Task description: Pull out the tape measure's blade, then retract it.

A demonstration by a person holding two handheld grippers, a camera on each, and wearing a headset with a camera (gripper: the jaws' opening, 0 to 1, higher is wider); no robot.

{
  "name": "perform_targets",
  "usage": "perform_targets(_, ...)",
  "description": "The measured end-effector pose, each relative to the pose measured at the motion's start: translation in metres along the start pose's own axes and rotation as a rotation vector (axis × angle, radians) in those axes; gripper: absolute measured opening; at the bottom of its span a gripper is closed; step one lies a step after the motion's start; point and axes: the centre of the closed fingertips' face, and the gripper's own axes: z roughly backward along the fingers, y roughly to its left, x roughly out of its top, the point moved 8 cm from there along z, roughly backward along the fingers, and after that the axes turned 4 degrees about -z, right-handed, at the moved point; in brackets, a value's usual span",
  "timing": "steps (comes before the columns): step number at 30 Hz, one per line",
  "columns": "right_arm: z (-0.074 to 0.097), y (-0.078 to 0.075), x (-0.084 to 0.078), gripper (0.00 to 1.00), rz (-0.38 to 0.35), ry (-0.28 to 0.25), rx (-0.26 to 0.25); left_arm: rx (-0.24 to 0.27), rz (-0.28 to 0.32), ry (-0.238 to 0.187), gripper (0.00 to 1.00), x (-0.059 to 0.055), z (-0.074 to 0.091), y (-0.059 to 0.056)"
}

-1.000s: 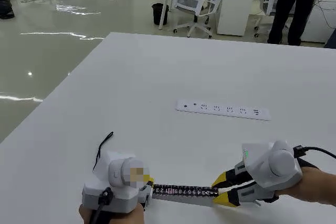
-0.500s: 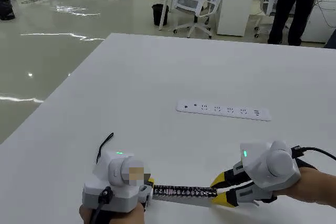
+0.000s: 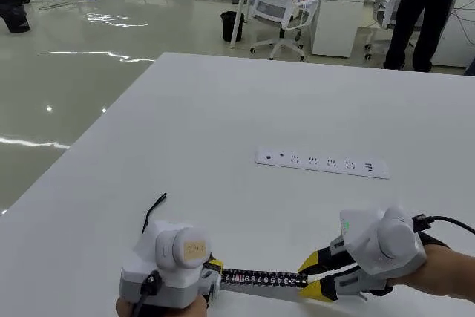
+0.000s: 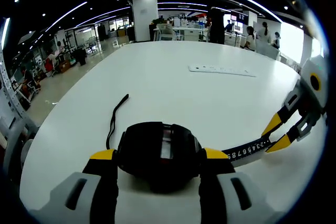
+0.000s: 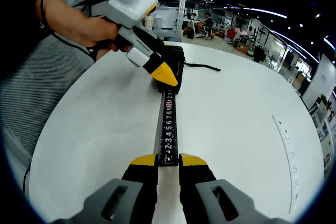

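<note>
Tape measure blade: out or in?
Out: numbered blade runs from the black case in the left gripper to the right gripper pinching its end.

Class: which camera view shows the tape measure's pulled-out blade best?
The right gripper view: the blade runs up the middle from the right gripper to the case, numerals legible. The head view shows it small and side-on, near the bottom edge. The left gripper view shows a short stretch beyond the case.

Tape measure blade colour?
The blade is black with white numerals, plus a few red marks partway along. It shows best in the right gripper view.
</note>
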Motion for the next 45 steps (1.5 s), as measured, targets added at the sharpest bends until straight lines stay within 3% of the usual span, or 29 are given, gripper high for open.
perform_targets(45, -0.014, 0.0, 0.023, 0.15, 0.038, -0.011, 0.018, -0.029, 0.04, 0.006, 0.58, 0.0, 0.0, 0.007)
